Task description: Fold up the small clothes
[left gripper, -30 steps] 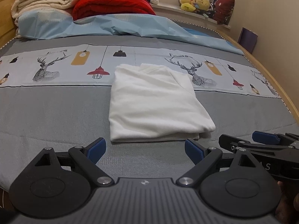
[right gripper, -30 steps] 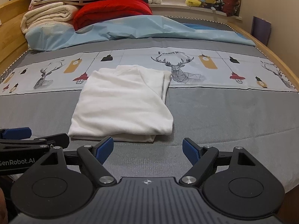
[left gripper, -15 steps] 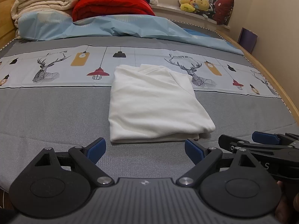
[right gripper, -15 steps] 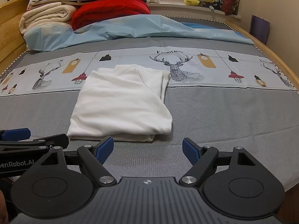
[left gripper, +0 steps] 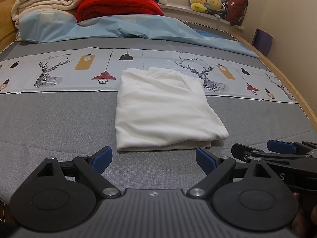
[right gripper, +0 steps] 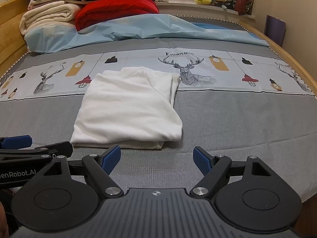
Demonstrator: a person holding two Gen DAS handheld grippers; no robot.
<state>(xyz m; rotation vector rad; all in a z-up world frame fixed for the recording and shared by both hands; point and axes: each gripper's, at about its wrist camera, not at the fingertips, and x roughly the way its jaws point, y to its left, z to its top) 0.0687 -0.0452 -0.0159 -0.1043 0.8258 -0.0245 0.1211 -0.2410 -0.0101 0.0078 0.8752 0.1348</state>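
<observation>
A white garment [left gripper: 166,111] lies folded into a compact rectangle on the grey bed cover, partly over the printed deer band. The right wrist view has the same garment [right gripper: 128,109] left of centre. My left gripper [left gripper: 154,158] hovers just short of the garment's near edge, open, with nothing between its blue pads. My right gripper [right gripper: 157,158] is also open and empty, just short of the near edge and off its right corner. Each gripper shows at the edge of the other's view: the right gripper [left gripper: 277,150] and the left gripper [right gripper: 23,146].
The bed [left gripper: 49,123] has a wooden frame [right gripper: 293,63] on the right. At the far end lie a light blue sheet [left gripper: 122,27], a red blanket [left gripper: 118,6] and stacked cream blankets [left gripper: 45,4]. Stuffed toys [left gripper: 206,3] sit on the window sill.
Both grippers have barely shifted; the views drift slightly. The garment lies as before and both grippers stay open.
</observation>
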